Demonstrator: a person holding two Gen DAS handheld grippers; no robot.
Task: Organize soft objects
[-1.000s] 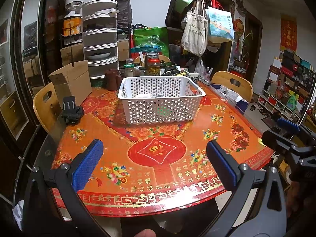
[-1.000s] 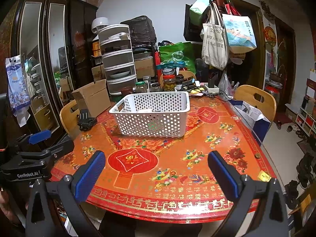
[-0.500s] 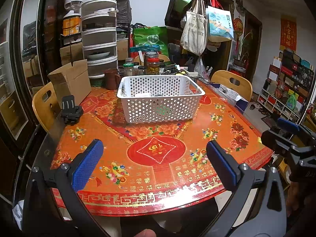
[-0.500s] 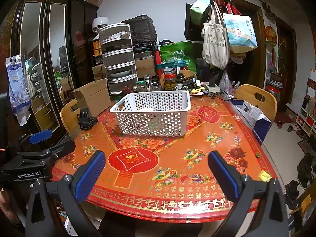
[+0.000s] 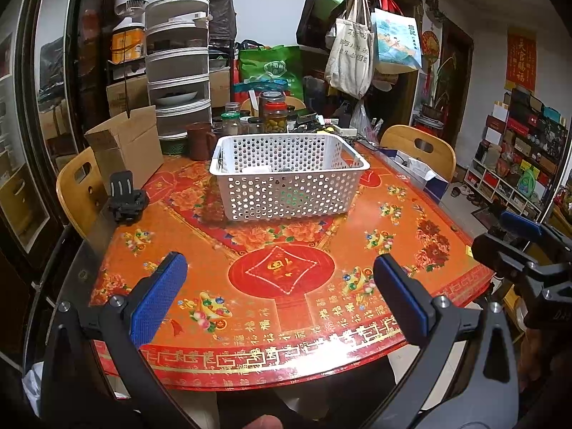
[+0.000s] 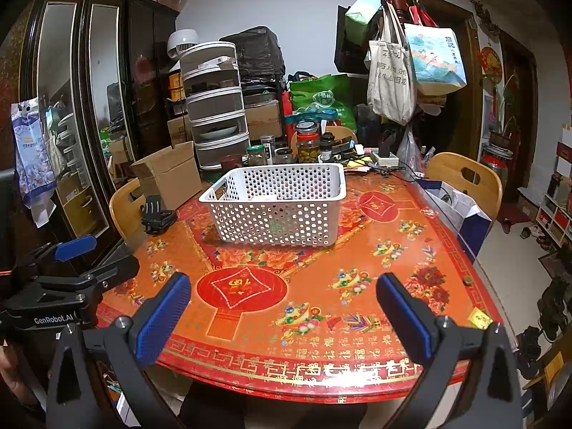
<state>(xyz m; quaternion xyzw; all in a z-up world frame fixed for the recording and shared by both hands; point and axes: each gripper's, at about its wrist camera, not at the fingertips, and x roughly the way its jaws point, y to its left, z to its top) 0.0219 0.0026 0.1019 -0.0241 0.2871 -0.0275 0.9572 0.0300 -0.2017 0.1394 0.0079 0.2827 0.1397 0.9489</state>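
Blue-padded fingers (image 5: pixel 159 295) of the left hand-held gripper (image 5: pixel 279 296) stand wide apart and empty above the near edge of the surface (image 5: pixel 357 214); the right hand-held gripper (image 6: pixel 282 314) is likewise spread with nothing between its pads; each appears at the edge of the other's view. One white perforated basket (image 5: pixel 289 186) sits mid-surface, well apart from both; a white item and something dark lie inside, too hidden to identify. One black clamp mount (image 5: pixel 126 200) rests left of the basket; one open cardboard box (image 5: pixel 125 146) stands behind it; two wooden chairs (image 6: pixel 464 178) flank the surface; several jars (image 6: pixel 307 143) crowd the far edge.
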